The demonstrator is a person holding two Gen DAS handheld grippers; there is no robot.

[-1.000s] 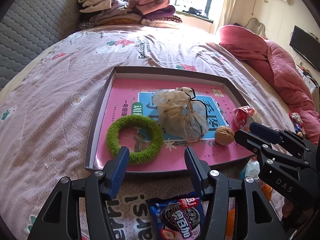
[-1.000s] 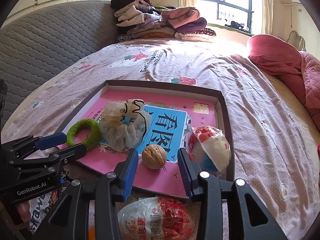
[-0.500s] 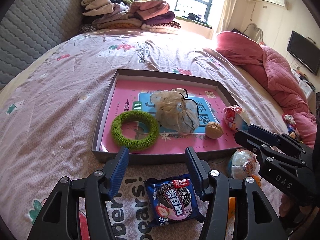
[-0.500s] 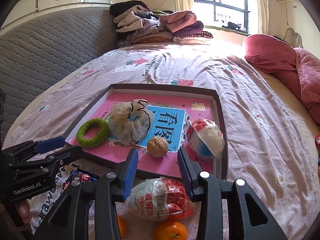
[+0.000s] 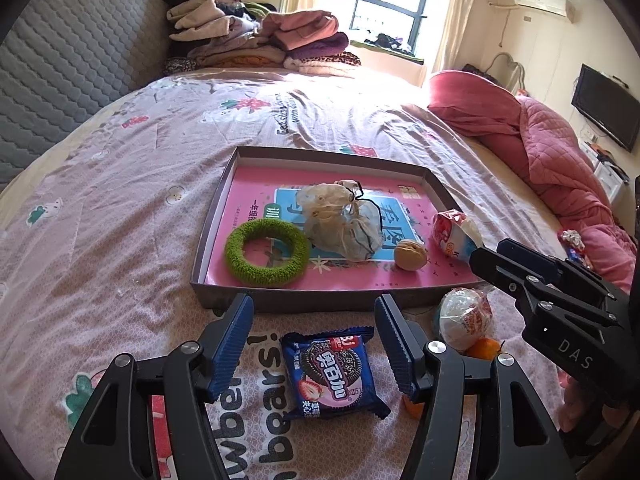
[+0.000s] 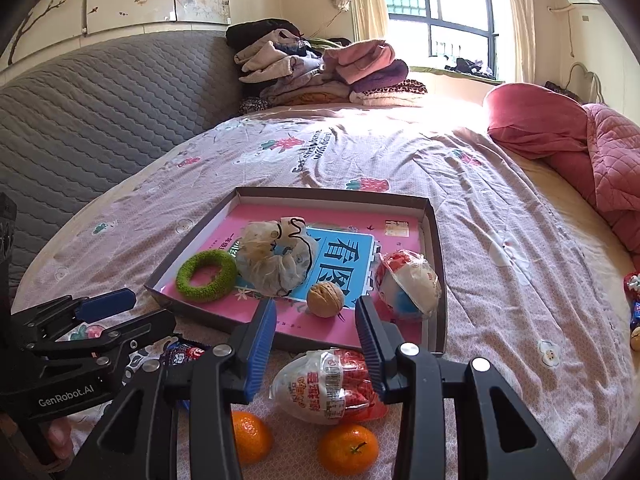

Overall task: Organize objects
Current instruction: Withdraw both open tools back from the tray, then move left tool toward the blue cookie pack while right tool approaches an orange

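Note:
A shallow brown tray [image 5: 216, 216] [image 6: 437, 264] with a pink liner lies on the bed. It holds a green ring [image 5: 266, 254] [image 6: 208, 276], a mesh bag [image 5: 342, 224] [image 6: 276, 264], a walnut [image 5: 410, 255] [image 6: 325, 300] and a wrapped egg toy [image 5: 454, 232] [image 6: 406, 284]. In front of the tray lie a blue cookie packet [image 5: 332, 372], a second egg toy [image 6: 328, 386] [image 5: 464, 318] and two oranges [image 6: 250, 436] [image 6: 348, 448]. My left gripper [image 5: 314, 308] hovers over the packet, jaws opening, gripping nothing. My right gripper [image 6: 316, 308] hangs open over the second egg toy.
The bed carries a pink printed sheet [image 5: 120, 208]. A grey quilted headboard [image 6: 100, 112] is on the left, folded clothes [image 6: 320, 72] at the far end, and a red quilt [image 5: 540, 152] on the right. Small wrapped items [image 6: 634, 300] lie by the right edge.
Both grippers have drawn back and up from the tray. The cookie packet, second egg toy and oranges have come fully into view. The left jaws stand a little wider.

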